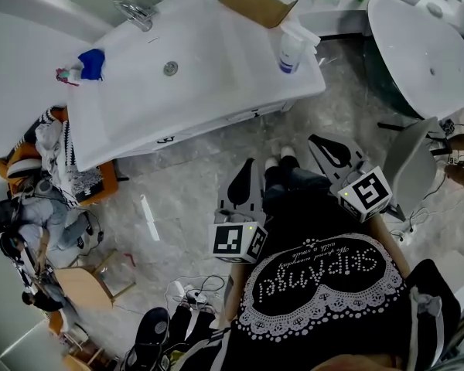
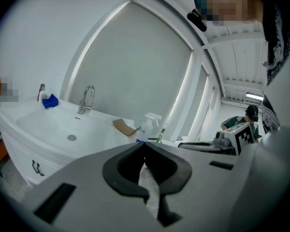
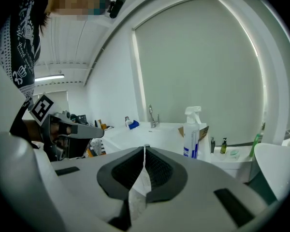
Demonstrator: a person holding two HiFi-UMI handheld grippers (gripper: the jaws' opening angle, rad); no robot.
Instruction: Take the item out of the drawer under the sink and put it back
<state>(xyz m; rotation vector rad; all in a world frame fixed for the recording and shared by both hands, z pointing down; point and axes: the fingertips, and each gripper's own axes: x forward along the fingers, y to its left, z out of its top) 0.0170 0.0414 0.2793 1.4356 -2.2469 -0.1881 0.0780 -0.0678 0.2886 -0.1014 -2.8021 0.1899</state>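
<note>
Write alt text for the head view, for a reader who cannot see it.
Seen from above, a person holds the left gripper and the right gripper, both shut and empty, toward a white sink vanity. On its top are a spray bottle, a piece of cardboard and a blue cloth.

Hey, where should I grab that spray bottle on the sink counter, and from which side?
Take the spray bottle around its straight body, below the trigger head, probably coming in level from the front edge of the counter. It stands upright near that edge, the head is narrow and irregular, and the cardboard sheet lies behind it.
</note>
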